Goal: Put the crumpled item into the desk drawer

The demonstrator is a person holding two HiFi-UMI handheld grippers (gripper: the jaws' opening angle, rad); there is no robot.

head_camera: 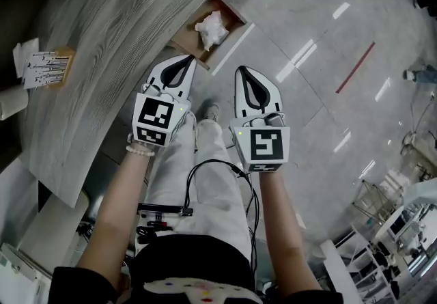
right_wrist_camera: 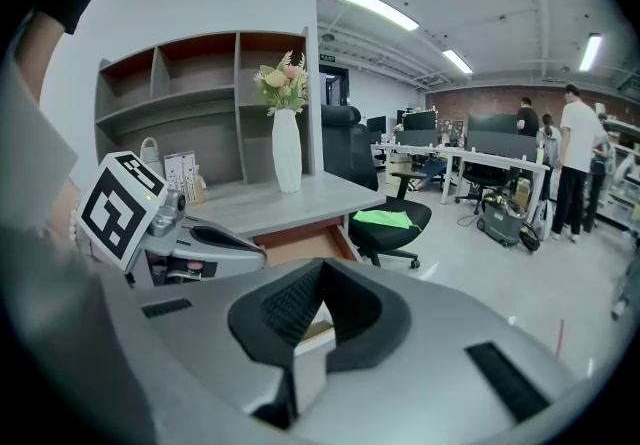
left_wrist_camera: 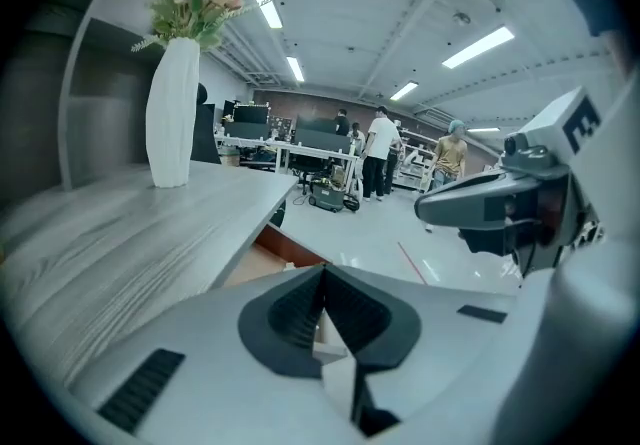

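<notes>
White paper wad (head_camera: 212, 29) is lying inside the open drawer (head_camera: 186, 42), about mid-drawer, not touching either tool. It's a lumpy ball: no clear long axis, not pointing any particular way. The drawer is sticking out from under the right edge of the grey wood-grain desk (head_camera: 102, 43).

Writing: printed sheets (head_camera: 44, 67) are sitting on the left side of the desk, print too small to read. Marker cubes (head_camera: 265, 145) are showing black-and-white square patterns only, no text.

Pose: both forearms are reaching forward side by side above the person's legs, grippers tilting downward and aiming toward the drawer. Left gripper (head_camera: 190, 59) is hanging just near of the drawer, close to the wad but apart from it, jaws pressed together with nothing between them. Right gripper (head_camera: 244, 70) is hanging beside it to the right, over bare floor, jaws also meeting at the tips and carrying nothing. Bead bracelet (head_camera: 140, 150) is sitting on the left wrist.
</notes>
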